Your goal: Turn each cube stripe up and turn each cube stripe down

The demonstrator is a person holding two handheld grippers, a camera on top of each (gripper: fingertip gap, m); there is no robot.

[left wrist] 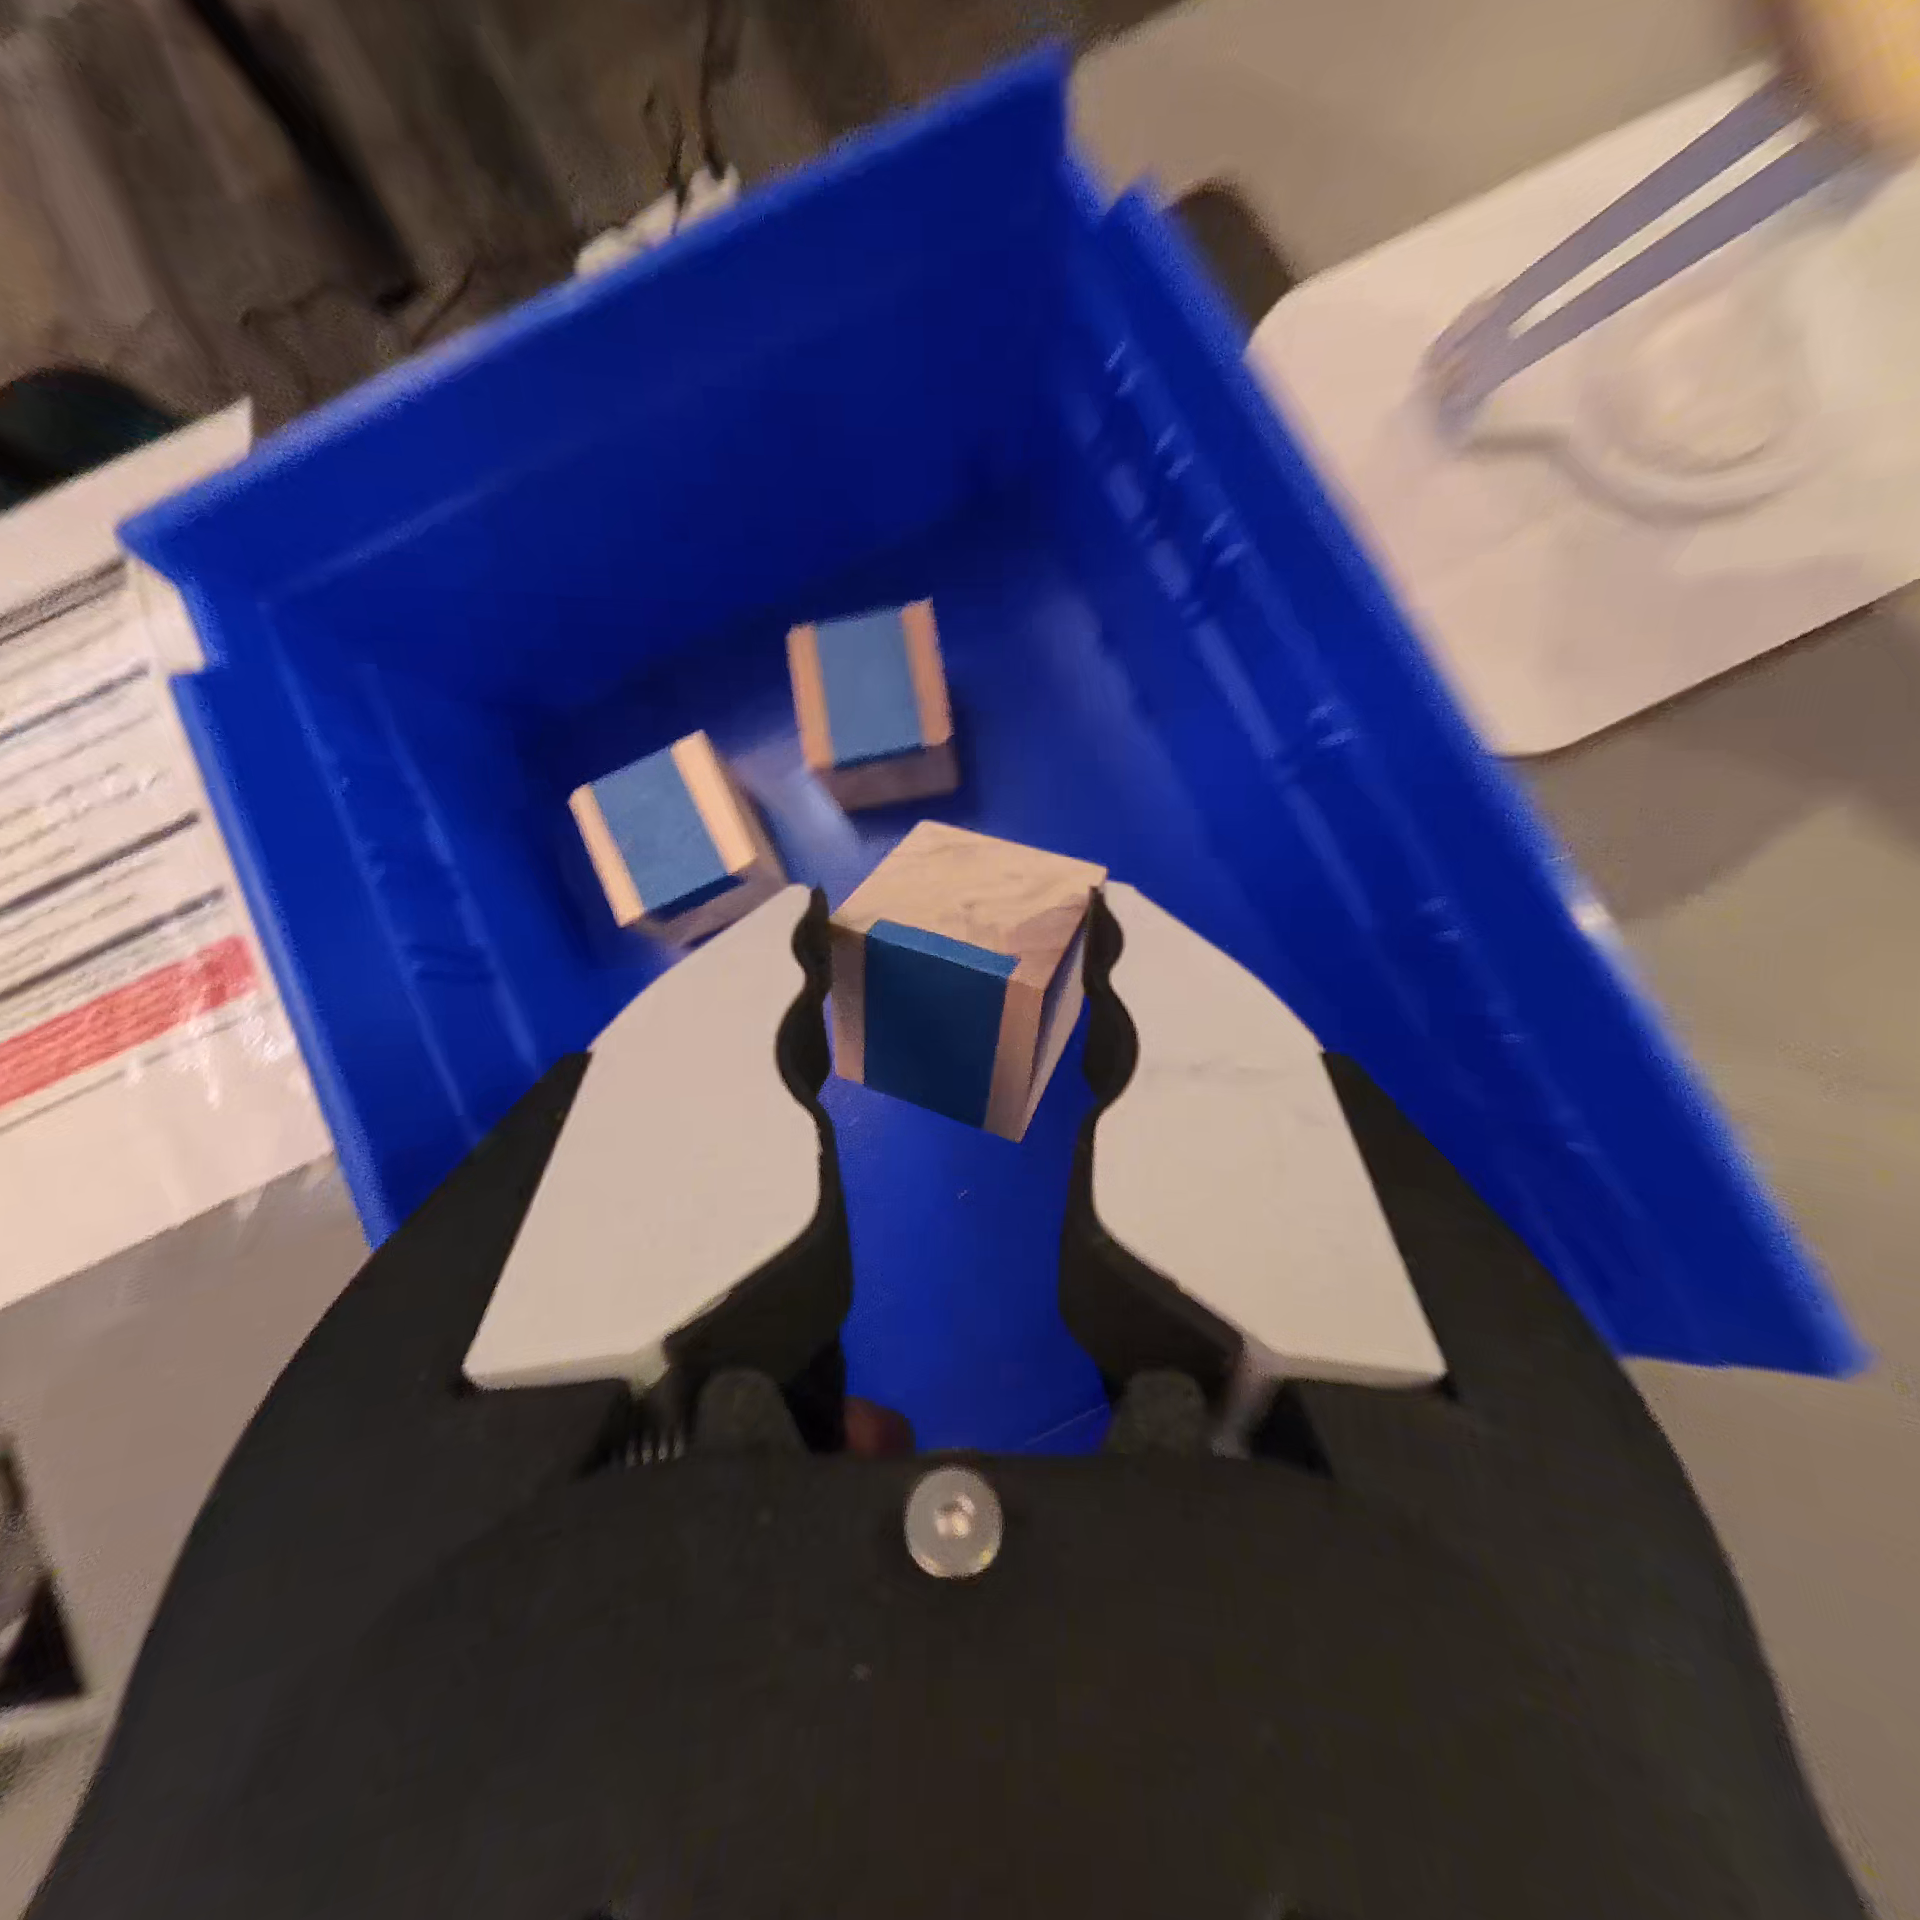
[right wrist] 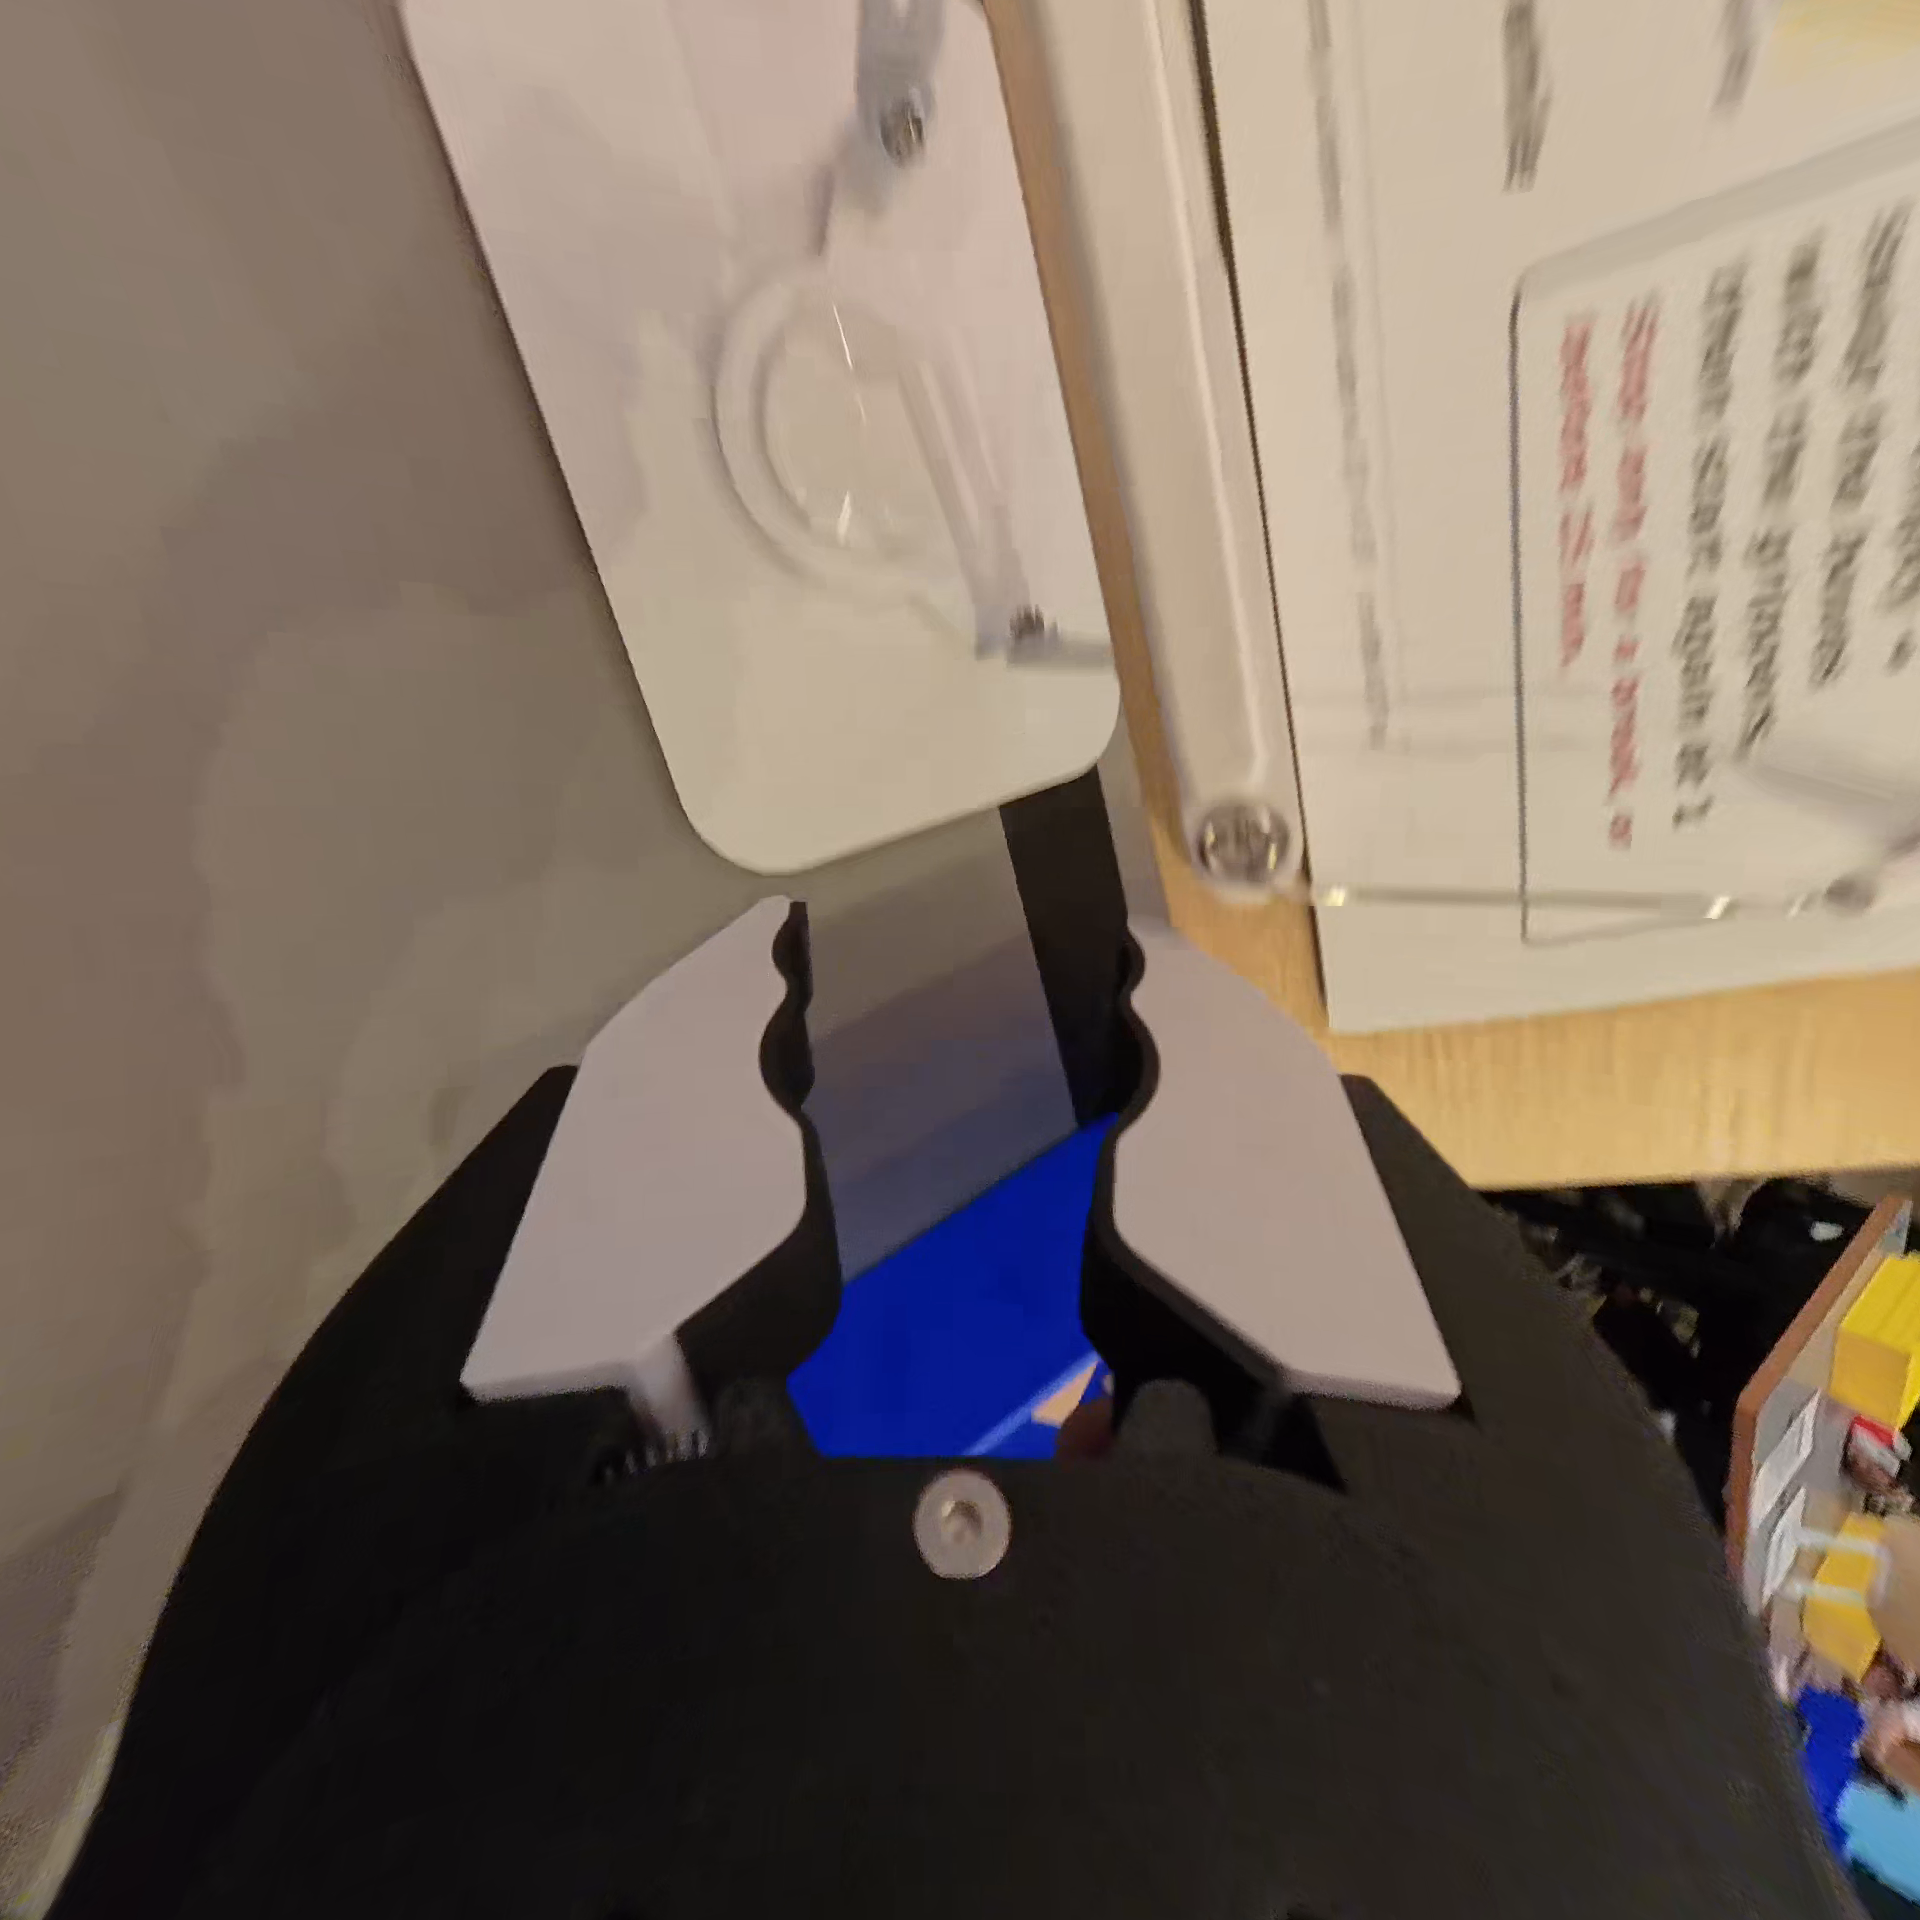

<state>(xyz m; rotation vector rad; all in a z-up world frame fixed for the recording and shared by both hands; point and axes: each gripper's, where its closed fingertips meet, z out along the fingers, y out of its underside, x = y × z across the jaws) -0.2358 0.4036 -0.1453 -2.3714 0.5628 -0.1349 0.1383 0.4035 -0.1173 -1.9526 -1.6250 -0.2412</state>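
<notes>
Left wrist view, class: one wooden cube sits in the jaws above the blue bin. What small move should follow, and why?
Probably roll the left gripper so the held cube brings its blue stripe to the top, then lower it into the blue bin. Its bare wood face is now on top and the stripe faces the camera, while both resting cubes show stripes up.

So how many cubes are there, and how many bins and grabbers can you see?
Wooden cubes with a blue stripe: 3, one held in the left gripper at, two lying in the bin at and
Blue bin: 1
Grippers: 2, the other being the right gripper, empty
Total: 6
</notes>
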